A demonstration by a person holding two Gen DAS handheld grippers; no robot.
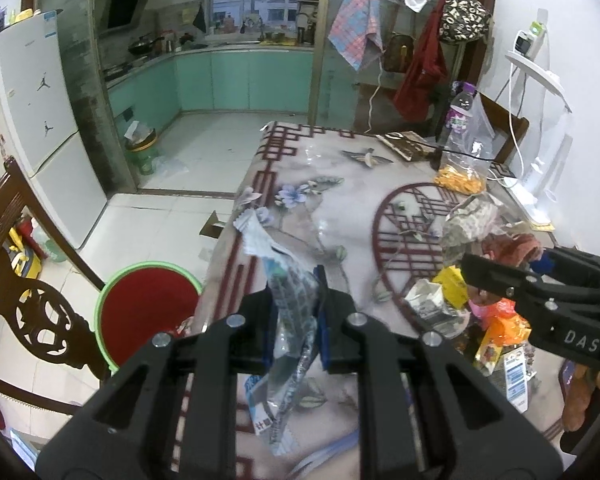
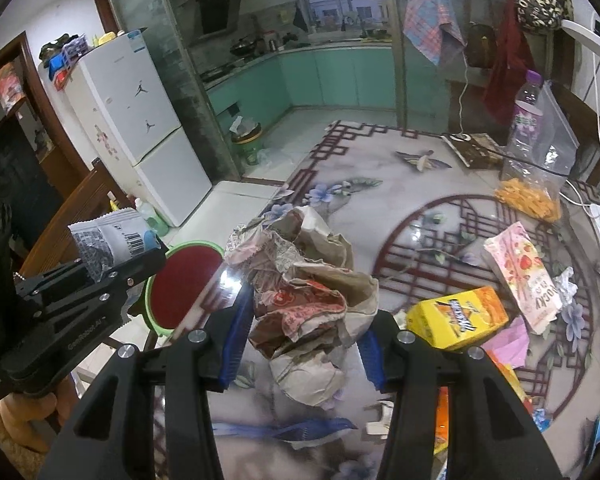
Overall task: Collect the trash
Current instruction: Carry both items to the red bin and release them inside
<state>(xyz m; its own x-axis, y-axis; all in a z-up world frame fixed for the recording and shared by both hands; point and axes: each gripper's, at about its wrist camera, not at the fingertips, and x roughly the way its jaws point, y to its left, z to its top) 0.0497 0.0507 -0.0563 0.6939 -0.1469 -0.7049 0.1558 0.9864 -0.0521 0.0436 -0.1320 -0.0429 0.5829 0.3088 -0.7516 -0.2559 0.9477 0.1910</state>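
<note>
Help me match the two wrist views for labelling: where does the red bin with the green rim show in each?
Left wrist view: red bin at lower left, beside the table edge, left of the left gripper.
Right wrist view: same bin left of centre, behind the crumpled paper bag.
Shared landmark: the white fridge.

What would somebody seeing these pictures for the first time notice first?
Probably the two loads of rubbish: the left gripper is shut on a crinkled printed wrapper near the table's left edge, and the right gripper clamps a big wad of crumpled brown paper bags over the flowered tablecloth. Next come the green-rimmed red bin on the floor beside the table and the bright yellow box among litter at the right.
</note>
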